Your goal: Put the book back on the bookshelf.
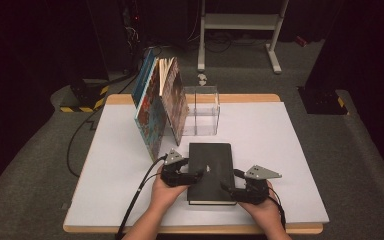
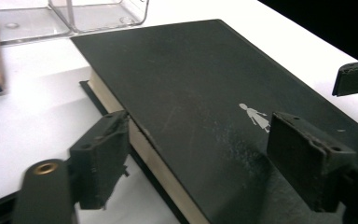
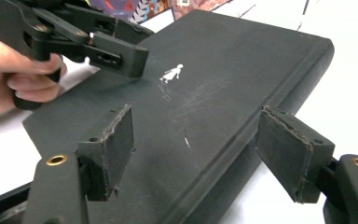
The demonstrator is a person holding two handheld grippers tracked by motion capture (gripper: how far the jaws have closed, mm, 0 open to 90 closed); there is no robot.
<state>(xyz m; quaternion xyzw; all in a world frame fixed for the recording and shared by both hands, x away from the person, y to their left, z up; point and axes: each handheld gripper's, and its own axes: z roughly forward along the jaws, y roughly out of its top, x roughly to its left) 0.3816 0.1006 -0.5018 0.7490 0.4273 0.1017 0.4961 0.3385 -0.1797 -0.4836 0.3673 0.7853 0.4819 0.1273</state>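
1. a black hardcover book (image 1: pixel 210 172) lies flat near the front edge of the white table (image 1: pixel 280 150), a small white figure (image 2: pixel 255 116) printed on its cover, as a person works at it from both sides.
2. the left gripper (image 1: pixel 192 176) sits at the book's page-edge side, jaws spread wide and gripping nothing; in the left gripper view one pad is at the cream page block, the other hangs above the cover.
3. the right gripper (image 1: pixel 230 187) straddles the spine-side corner nearest the person, jaws likewise released, with no pad seen pressing on the book.
4. behind stand several picture books (image 1: pixel 160 107), leaning upright against a clear acrylic holder (image 1: pixel 202 112).
5. the volume looks thick, stiff and fairly heavy; its matte cover appears scuffed and should offer fair friction.
6. a hold across the full thickness, both boards and pages together near the spine, looks safest; pinching the top board alone would likely let the cover swing open.
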